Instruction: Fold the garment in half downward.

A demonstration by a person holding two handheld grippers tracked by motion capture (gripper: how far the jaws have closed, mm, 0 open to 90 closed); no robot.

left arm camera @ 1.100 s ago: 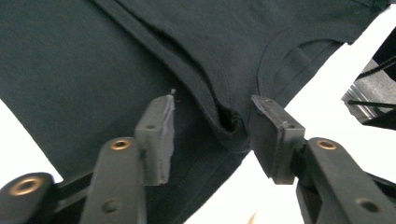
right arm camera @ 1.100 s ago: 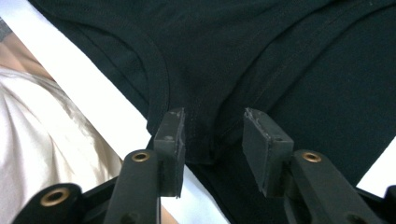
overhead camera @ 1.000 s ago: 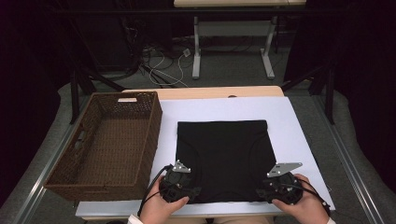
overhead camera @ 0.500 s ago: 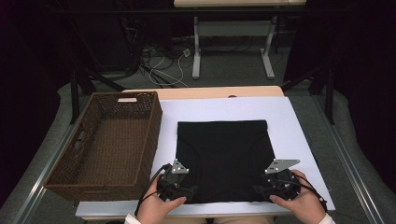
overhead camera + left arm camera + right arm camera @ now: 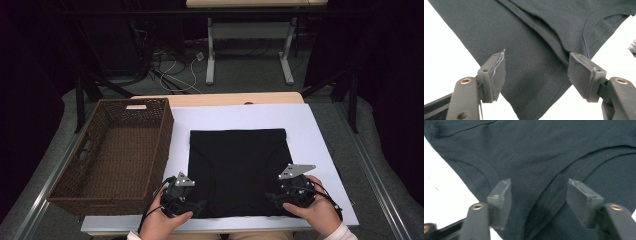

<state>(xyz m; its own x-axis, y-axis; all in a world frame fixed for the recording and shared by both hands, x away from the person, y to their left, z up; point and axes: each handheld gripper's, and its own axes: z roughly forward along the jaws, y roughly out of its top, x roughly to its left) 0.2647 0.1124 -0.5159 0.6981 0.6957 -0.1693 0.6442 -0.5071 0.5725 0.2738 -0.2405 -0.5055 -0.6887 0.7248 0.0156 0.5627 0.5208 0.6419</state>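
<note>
A black garment lies folded flat into a square on the white table top. My left gripper sits at its near left corner and my right gripper at its near right corner. In the left gripper view the left gripper has its jaws apart over the garment's corner, pads off the cloth. In the right gripper view the right gripper also stands open above the dark fabric. Both pairs of jaws have just been opening, with the cloth lying loose between them.
A brown wicker basket stands on the left part of the table, close beside the garment's left edge. Beyond the table are a dark floor with cables and the legs of another table.
Both hands have drawn slightly back toward the near edge. The garment lies as before.
</note>
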